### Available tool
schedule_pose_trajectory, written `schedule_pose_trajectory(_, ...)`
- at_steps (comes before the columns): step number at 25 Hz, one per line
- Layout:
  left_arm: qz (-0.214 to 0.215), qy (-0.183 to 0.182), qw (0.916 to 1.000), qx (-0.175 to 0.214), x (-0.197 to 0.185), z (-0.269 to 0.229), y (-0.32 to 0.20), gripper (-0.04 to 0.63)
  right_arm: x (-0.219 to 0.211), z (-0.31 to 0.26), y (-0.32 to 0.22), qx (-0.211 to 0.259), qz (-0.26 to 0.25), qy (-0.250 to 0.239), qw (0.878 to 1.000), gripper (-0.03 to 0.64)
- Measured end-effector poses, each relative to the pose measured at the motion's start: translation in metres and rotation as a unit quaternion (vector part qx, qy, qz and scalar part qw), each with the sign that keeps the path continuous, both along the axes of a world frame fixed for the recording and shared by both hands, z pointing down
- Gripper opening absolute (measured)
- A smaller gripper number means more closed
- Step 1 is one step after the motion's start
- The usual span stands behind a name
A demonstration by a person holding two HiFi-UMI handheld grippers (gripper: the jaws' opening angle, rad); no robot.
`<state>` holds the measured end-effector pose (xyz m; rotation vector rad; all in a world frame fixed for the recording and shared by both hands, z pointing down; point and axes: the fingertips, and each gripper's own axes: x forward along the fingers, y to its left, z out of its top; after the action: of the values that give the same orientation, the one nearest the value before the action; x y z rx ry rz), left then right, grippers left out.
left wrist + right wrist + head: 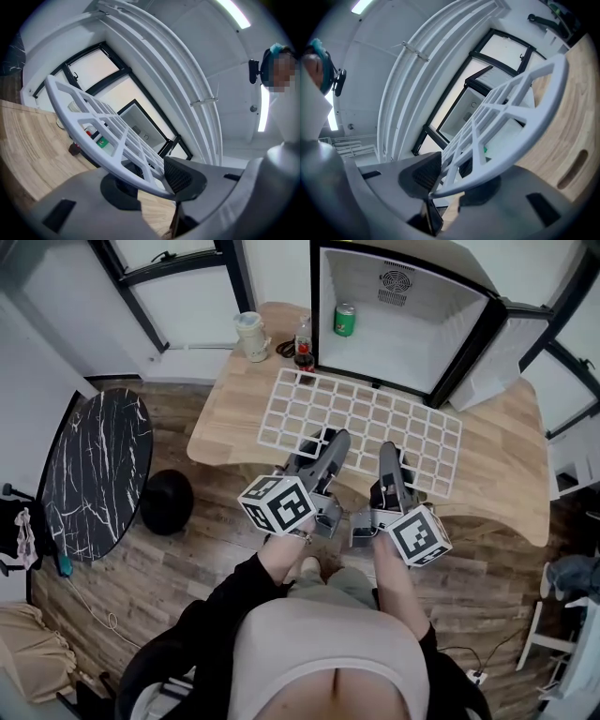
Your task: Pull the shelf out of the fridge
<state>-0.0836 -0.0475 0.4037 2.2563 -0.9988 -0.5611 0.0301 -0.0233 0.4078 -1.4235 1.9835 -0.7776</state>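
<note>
The white grid shelf (pixel 361 423) is outside the small fridge (pixel 403 320) and hangs level over the wooden table (pixel 497 474). My left gripper (pixel 323 442) is shut on the shelf's near edge, left of centre. The right gripper (pixel 389 457) is shut on the same edge, further right. In the left gripper view the shelf (pixel 98 126) runs away from the pads toward the open fridge (pixel 140 124). From the right gripper view, the shelf (pixel 506 117) is pinched between the ribbed pad (pixel 423 172) and the lower jaw. A green can (pixel 345 320) stands inside the fridge.
A cream cup (pixel 251 336) and a cola bottle (pixel 304 345) stand on the table left of the fridge. The fridge door (pixel 511 352) is swung open to the right. A round black marble table (pixel 94 470) and a dark stool (pixel 167 502) stand at the left.
</note>
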Motion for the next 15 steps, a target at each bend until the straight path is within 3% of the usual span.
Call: schedule_pose_trajectory(15, -0.017, 0.003, 0.9998, 0.009, 0.040, -0.010, 0.090, 0.149, 0.041, -0.012, 0.087, 0.007, -0.017, 0.008, 1.000, 0.121)
